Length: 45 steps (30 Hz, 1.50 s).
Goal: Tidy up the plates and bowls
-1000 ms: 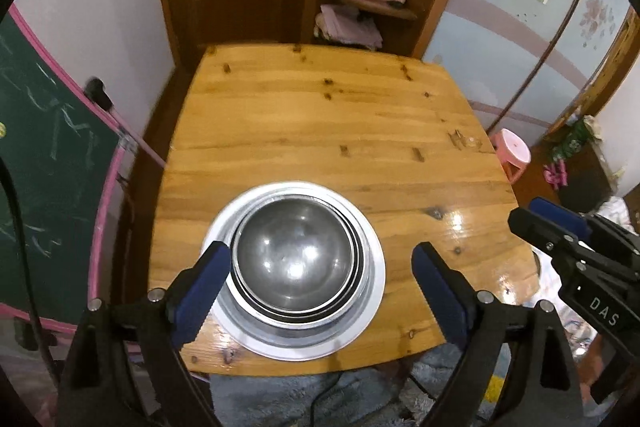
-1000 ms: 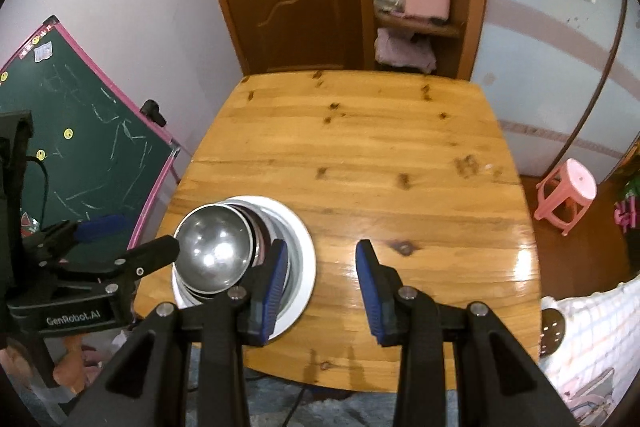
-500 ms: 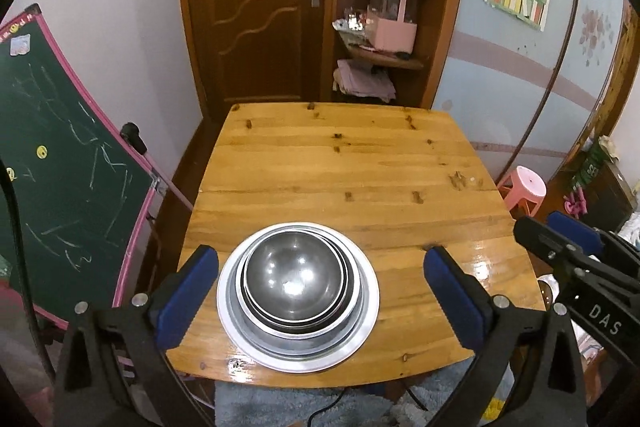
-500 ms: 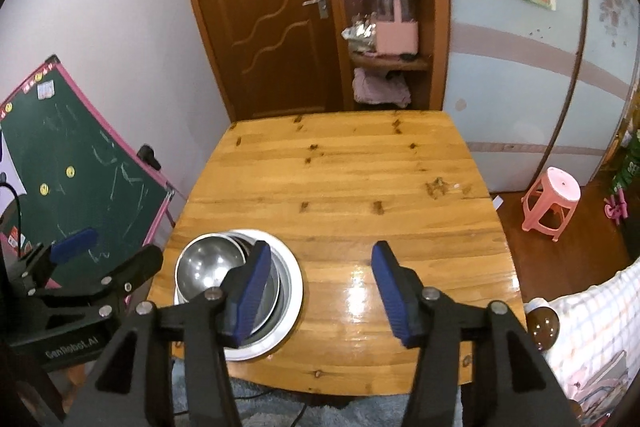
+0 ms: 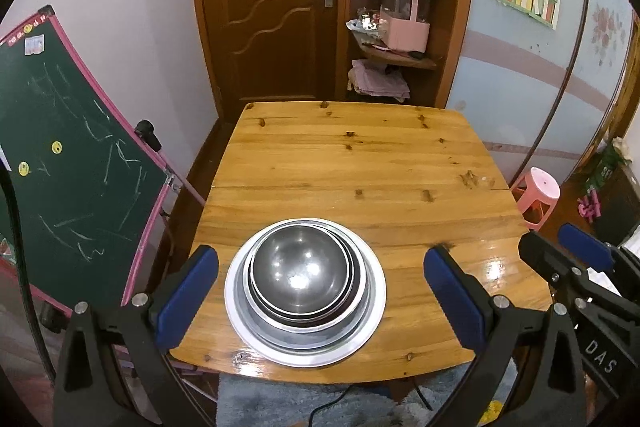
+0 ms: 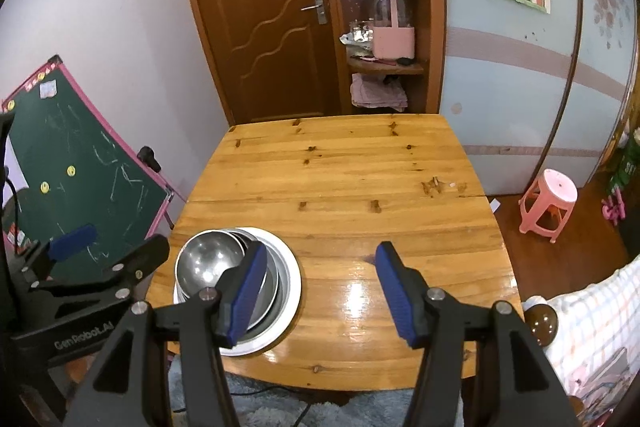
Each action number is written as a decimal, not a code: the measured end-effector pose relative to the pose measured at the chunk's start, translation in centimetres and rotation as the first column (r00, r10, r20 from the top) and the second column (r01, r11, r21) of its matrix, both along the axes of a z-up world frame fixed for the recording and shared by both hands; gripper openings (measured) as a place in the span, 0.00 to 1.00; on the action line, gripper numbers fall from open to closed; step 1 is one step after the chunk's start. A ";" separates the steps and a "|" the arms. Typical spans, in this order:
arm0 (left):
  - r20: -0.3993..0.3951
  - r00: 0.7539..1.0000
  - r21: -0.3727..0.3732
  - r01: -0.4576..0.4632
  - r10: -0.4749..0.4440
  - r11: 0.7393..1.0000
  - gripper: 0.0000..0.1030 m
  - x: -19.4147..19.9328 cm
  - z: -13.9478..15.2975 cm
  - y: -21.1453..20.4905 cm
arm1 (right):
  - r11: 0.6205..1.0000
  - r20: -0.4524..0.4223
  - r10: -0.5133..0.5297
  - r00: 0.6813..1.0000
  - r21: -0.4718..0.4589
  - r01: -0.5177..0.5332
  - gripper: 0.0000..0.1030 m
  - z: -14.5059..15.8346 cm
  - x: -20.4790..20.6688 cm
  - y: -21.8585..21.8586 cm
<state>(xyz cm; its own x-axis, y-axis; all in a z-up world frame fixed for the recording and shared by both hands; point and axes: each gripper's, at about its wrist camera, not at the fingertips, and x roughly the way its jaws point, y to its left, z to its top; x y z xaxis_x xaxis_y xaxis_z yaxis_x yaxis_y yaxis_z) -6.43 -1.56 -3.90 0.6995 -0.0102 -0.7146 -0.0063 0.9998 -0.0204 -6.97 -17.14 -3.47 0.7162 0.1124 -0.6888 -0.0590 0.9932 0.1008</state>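
— While both grippers hang over the near edge of the table, how do the jaws stand?

— The left gripper (image 5: 320, 291) is spread as wide as it goes, its blue pads (image 5: 188, 291) flanking the stack from above, clear of it on both sides. Nothing is pinched. The right gripper (image 6: 320, 293) is about half spread, with only bare tabletop between its pads (image 6: 396, 291); it holds nothing either.

— And the dishes?

— One nested stack sits near the front left corner of the wooden table (image 5: 360, 163). A steel bowl (image 5: 300, 273) is on top, set inside wider steel bowls, and all of them rest on a white plate (image 5: 372, 315) whose rim rings them. From the right wrist view the same stack (image 6: 208, 259) lies to the left, partly behind the right gripper's left finger.

— Do the grippers see each other?

— Yes. The right one shows at the right edge of the left view, and the left one, with lettering on its body, at the lower left of the right view.

— Beyond the table?

— A green chalkboard (image 5: 68, 163) with a pink frame leans on the left. A brown door (image 5: 272, 7) and corner shelves with a pink basket (image 5: 406, 31) stand behind. A pink stool (image 5: 538, 197) is on the floor to the right.
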 end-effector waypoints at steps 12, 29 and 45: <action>0.038 0.999 0.015 -0.016 0.015 1.000 0.99 -0.9 0.3 -0.4 | 1.000 0.036 -0.005 0.999 -0.002 0.005 0.55 0.3 -0.7 0.0; 0.039 0.999 0.008 -0.021 0.021 1.000 0.99 -1.1 0.1 -0.5 | 1.000 0.030 -0.006 1.000 0.006 0.006 0.55 0.1 -0.8 -0.1; 0.024 0.999 -0.002 -0.024 0.024 1.000 0.99 -0.9 0.1 -0.4 | 1.000 0.034 -0.009 0.999 0.007 0.009 0.55 -0.1 -0.9 0.0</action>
<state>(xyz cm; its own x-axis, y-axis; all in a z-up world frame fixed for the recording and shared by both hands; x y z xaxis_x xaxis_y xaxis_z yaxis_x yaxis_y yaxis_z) -7.33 -1.98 -3.83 0.7165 0.0055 -0.6976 -0.0299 0.9993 -0.0228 -7.85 -17.15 -3.60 0.7400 0.1100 -0.6636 -0.0532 0.9930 0.1053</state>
